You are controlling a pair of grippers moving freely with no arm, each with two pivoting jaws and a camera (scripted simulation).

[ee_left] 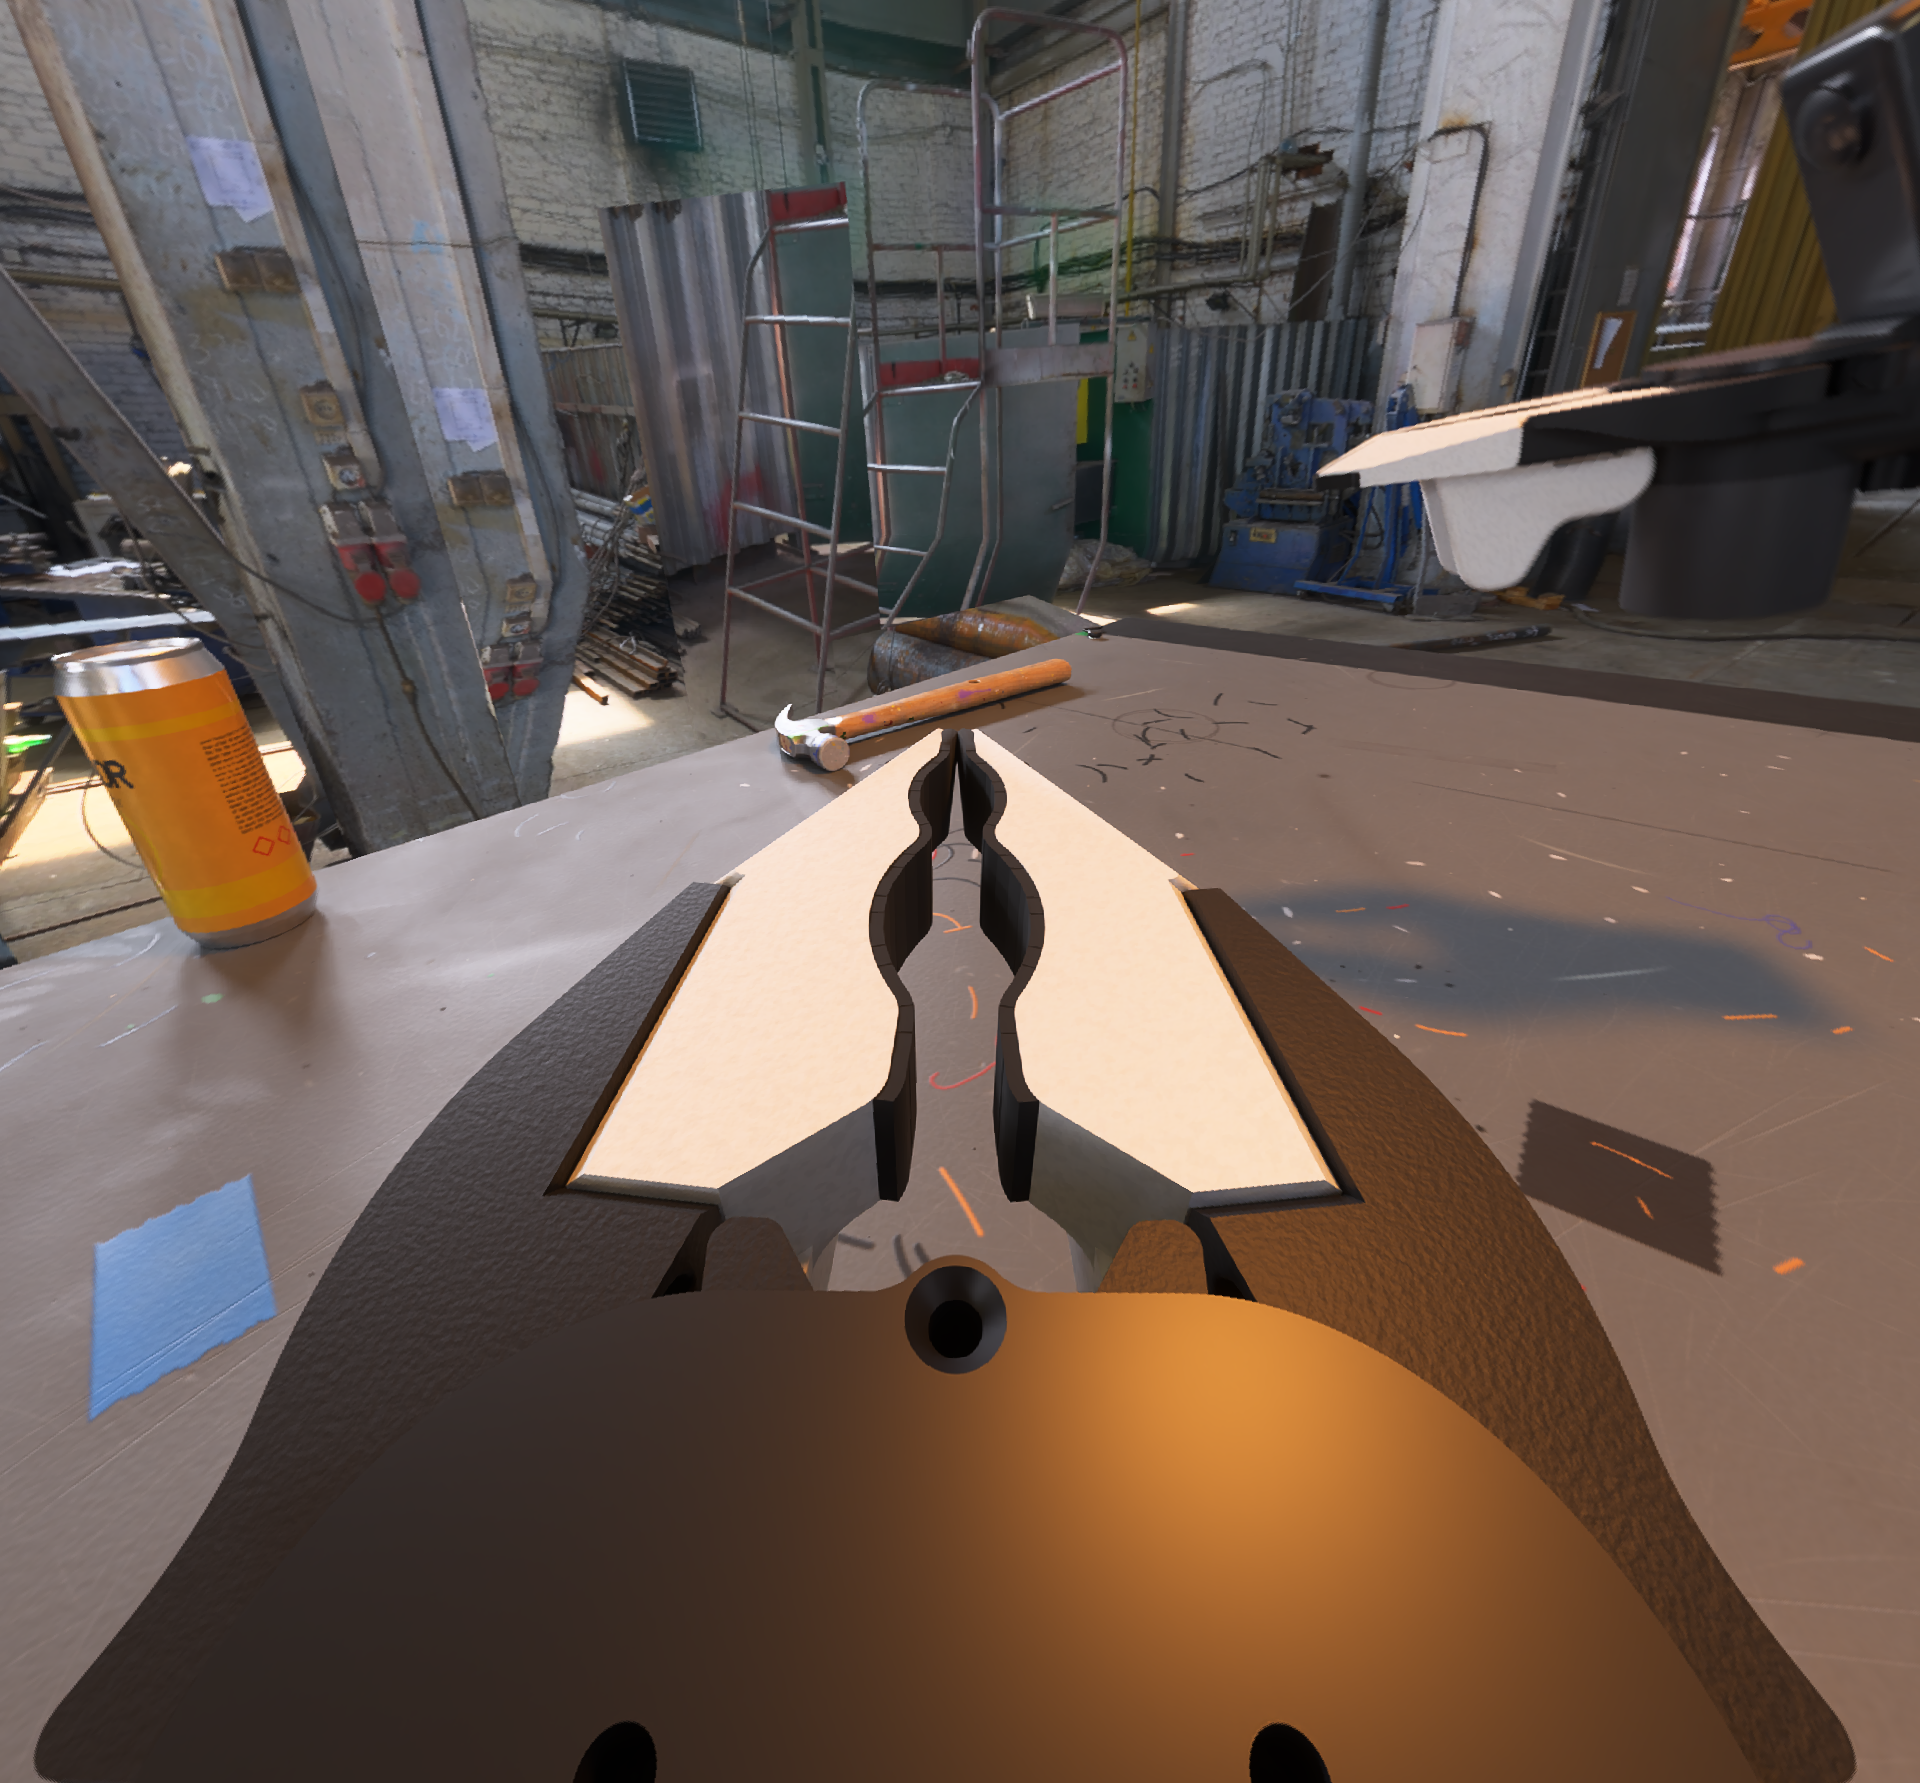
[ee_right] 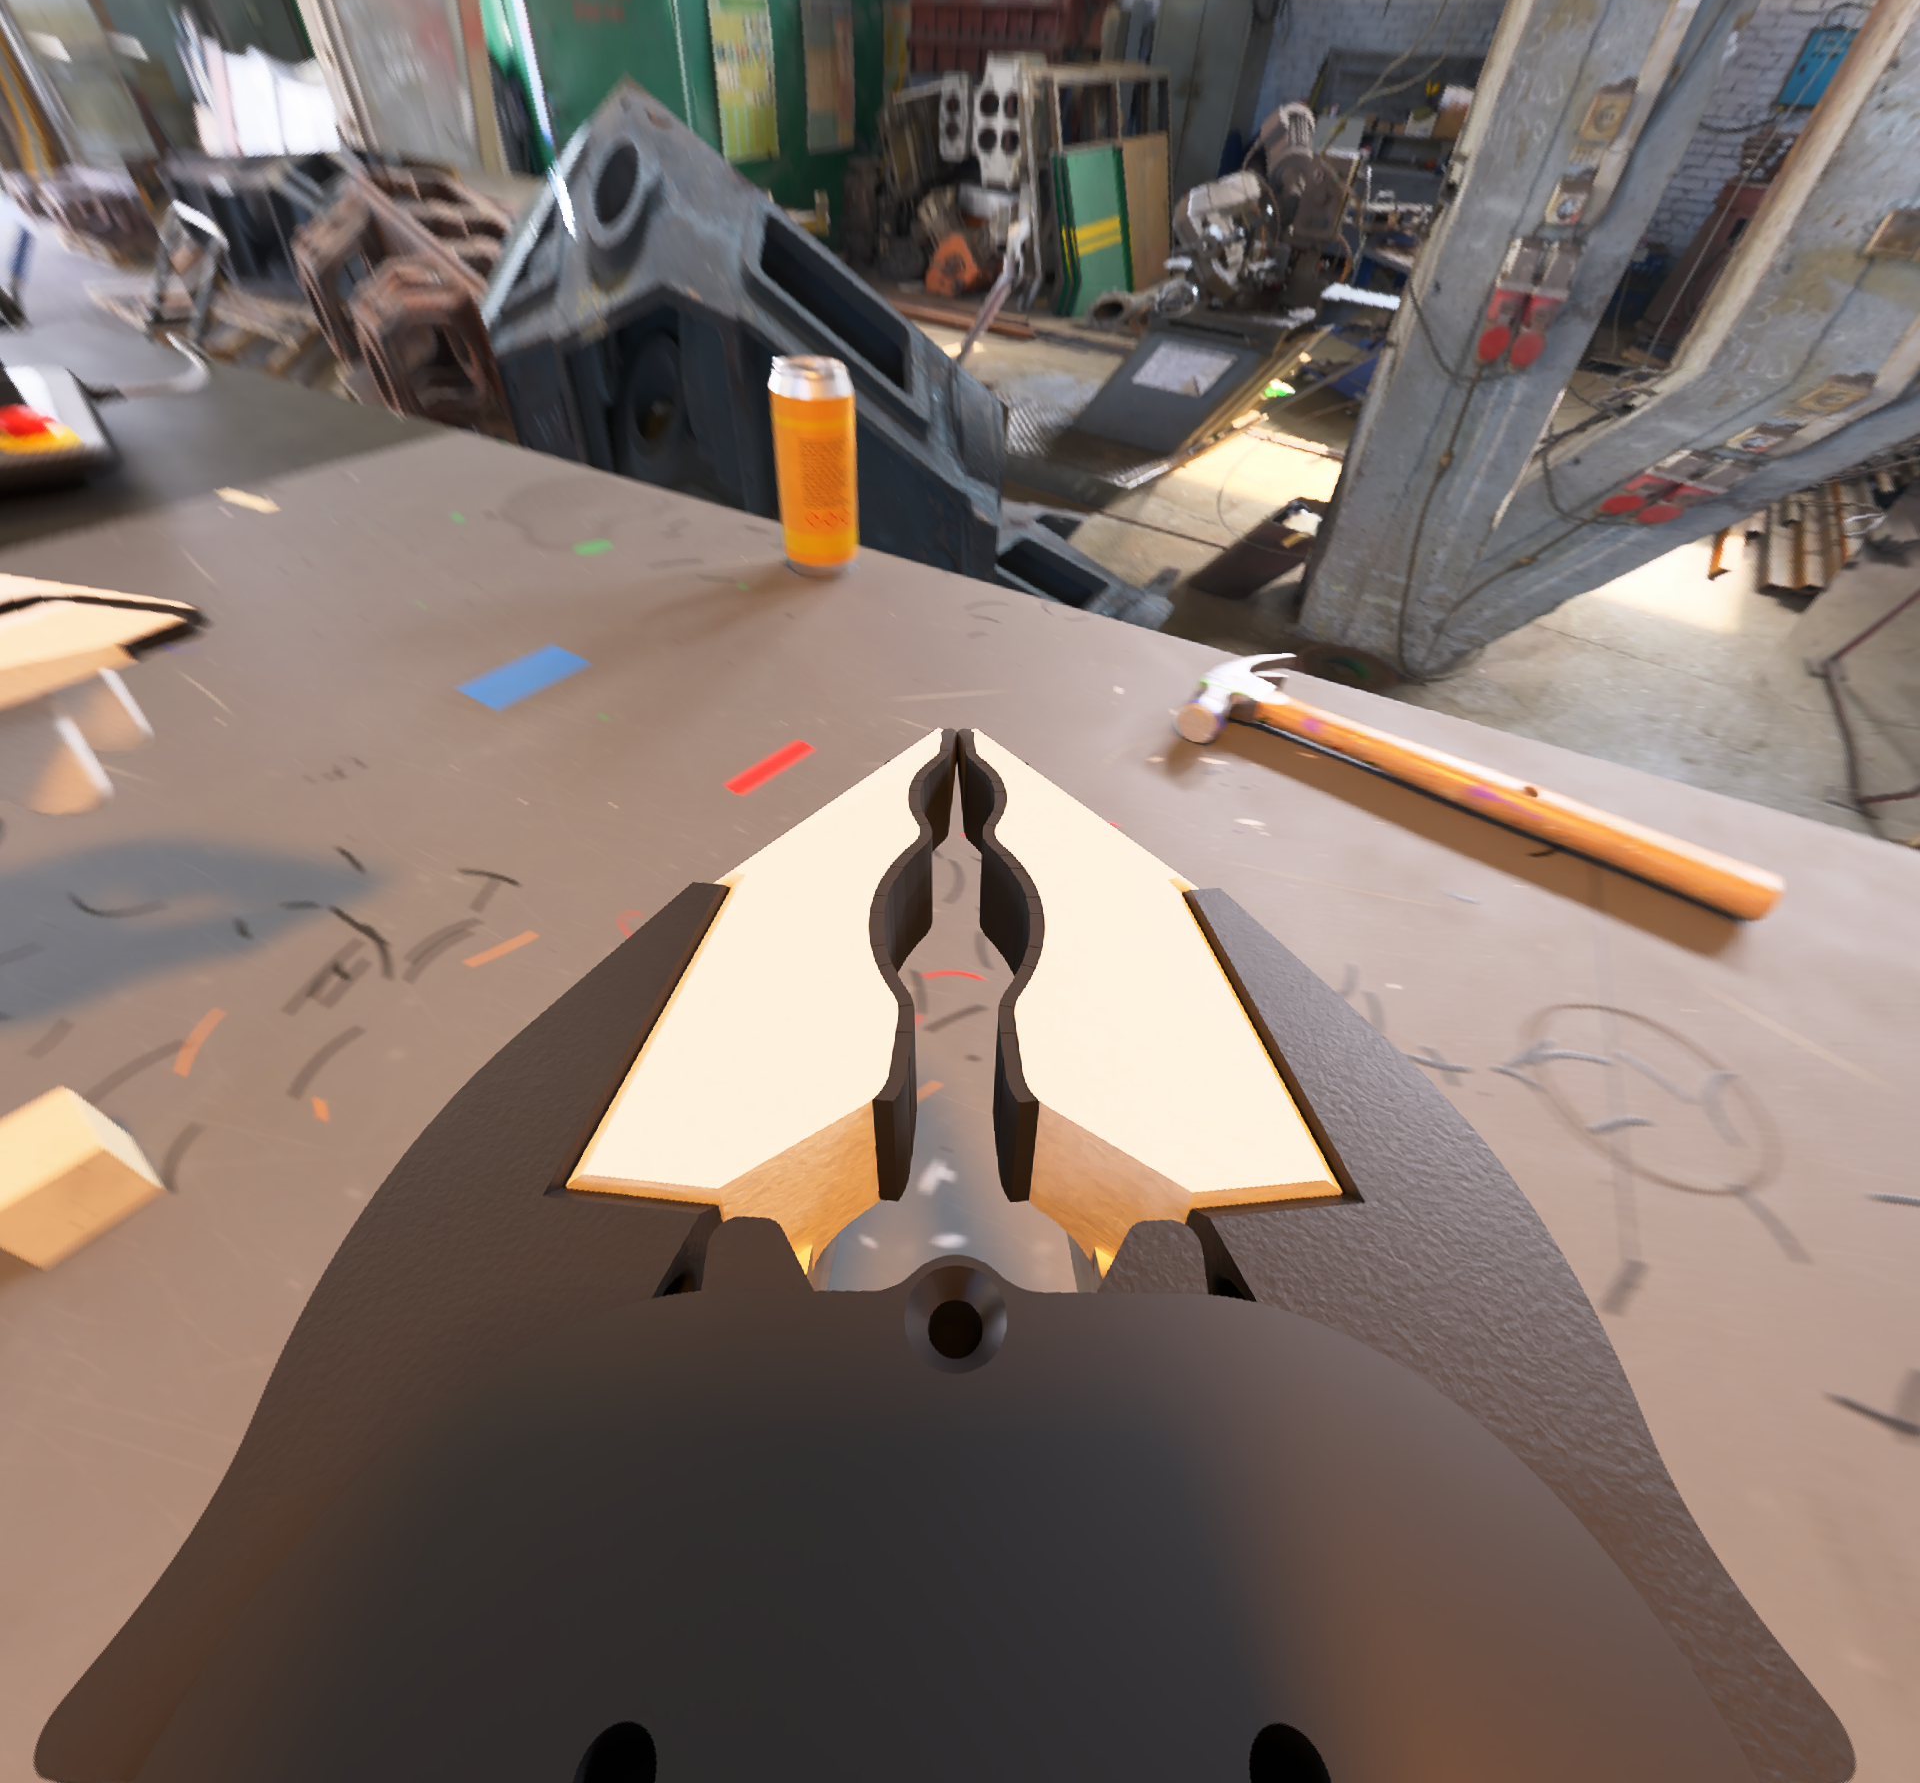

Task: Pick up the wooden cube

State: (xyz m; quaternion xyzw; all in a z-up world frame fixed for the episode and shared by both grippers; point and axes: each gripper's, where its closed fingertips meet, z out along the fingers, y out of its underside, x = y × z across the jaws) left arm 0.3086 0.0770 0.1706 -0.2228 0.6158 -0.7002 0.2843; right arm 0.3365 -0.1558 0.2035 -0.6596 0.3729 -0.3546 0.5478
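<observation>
The wooden cube (ee_right: 64, 1174) is a pale block lying on the brown table at the left edge of the right wrist view, left of and nearer than my right gripper's tips. It does not show in the left wrist view. My right gripper (ee_right: 956, 741) is shut and empty, hovering above the table. My left gripper (ee_left: 956, 741) is shut and empty, also above the table, with its tips pointing toward the hammer. The right gripper shows in the left wrist view at the upper right (ee_left: 1455, 476). The left gripper shows at the left edge of the right wrist view (ee_right: 73, 632).
An orange can (ee_left: 187, 793) stands near the table's far edge (ee_right: 814, 466). A hammer with a wooden handle (ee_left: 925, 707) lies by the far edge (ee_right: 1475, 783). A blue tape patch (ee_left: 177, 1286) (ee_right: 523, 674) and a red mark (ee_right: 769, 766) are on the table (ee_left: 1558, 902).
</observation>
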